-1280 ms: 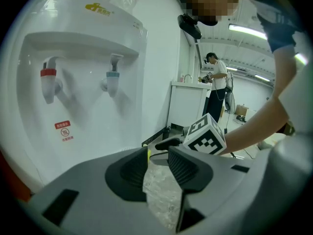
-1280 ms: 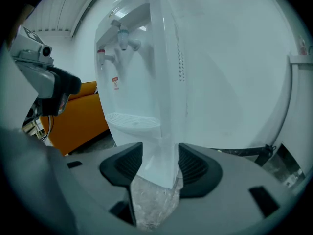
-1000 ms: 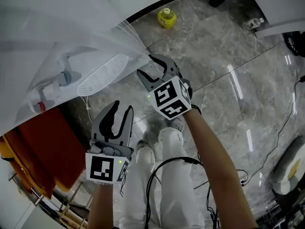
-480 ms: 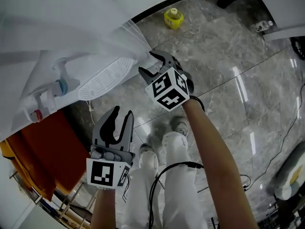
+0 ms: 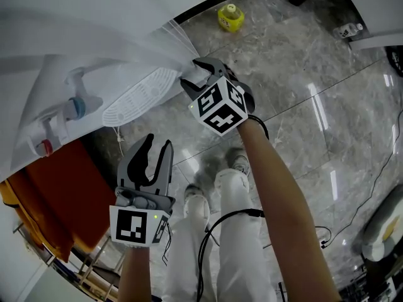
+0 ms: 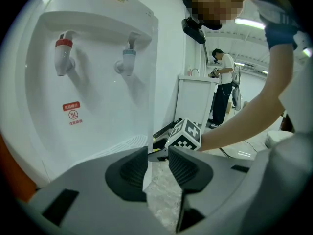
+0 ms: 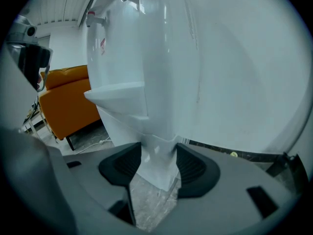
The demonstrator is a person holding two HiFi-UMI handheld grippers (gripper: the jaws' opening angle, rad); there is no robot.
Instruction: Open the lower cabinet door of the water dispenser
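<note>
The white water dispenser (image 5: pixel 94 36) fills the head view's upper left, with a red tap (image 5: pixel 43 146), a blue tap (image 5: pixel 74 106) and a ribbed drip tray (image 5: pixel 138 96). My right gripper (image 5: pixel 196 73) reaches its front corner just below the tray. In the right gripper view that vertical corner edge (image 7: pixel 159 165) stands between the wide jaws of my right gripper (image 7: pixel 159 153), and no firm squeeze shows. My left gripper (image 5: pixel 154 145) hangs lower, away from the dispenser, jaws partly apart. Nothing sits between the pads of the left gripper (image 6: pixel 157 155). The cabinet door itself is hidden under the tray.
An orange seat (image 5: pixel 69 194) stands left of the dispenser. A yellow bottle (image 5: pixel 230 17) lies on the marble floor (image 5: pixel 302 106) behind it. My legs (image 5: pixel 214 231) and a black cable (image 5: pixel 208 231) are below. Another person (image 6: pixel 222 82) stands by a white counter (image 6: pixel 195 102).
My right gripper has dropped and closed in on the dispenser's corner below the drip tray, so the edge now lies between its jaws. The left gripper has stayed put.
</note>
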